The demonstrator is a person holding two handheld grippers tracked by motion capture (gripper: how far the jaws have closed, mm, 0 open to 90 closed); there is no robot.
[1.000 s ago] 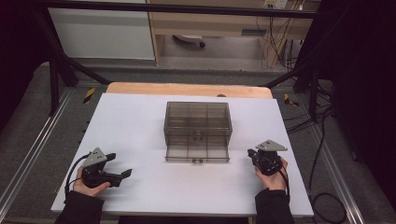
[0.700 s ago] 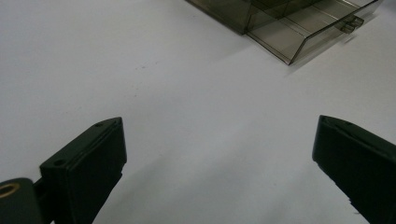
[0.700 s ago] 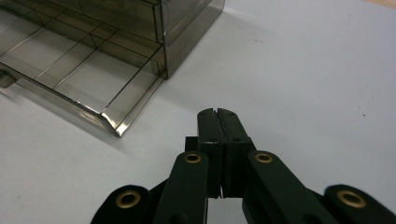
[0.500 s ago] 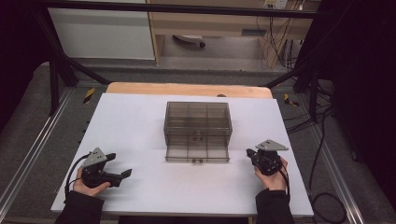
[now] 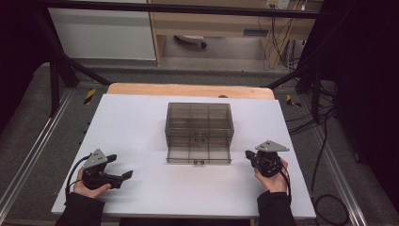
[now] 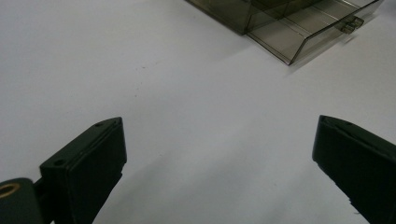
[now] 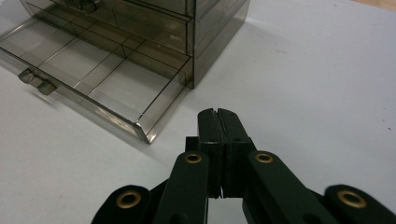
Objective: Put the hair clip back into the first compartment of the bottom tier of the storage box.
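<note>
A smoky clear plastic drawer cabinet (image 5: 199, 123) stands in the middle of the white table (image 5: 141, 117). Its bottom drawer (image 5: 198, 155) is pulled out toward me and its compartments look empty. The drawer (image 7: 93, 70) fills the upper left of the right gripper view, and the drawer (image 6: 308, 28) lies at the top right of the left gripper view. My left gripper (image 5: 120, 168) rests near the front left of the table, jaws wide apart with nothing between them. My right gripper (image 5: 248, 156) sits just right of the drawer's front corner, jaws pressed together on nothing.
A wooden board (image 5: 188, 89) edges the table's far side. Black frame bars (image 5: 61, 70) and cables (image 5: 324, 155) flank the table on both sides. A white panel (image 5: 101, 33) and a shelf unit (image 5: 226, 23) stand beyond.
The right gripper has crept slightly left toward the drawer's front right corner. The left gripper has stayed put.
</note>
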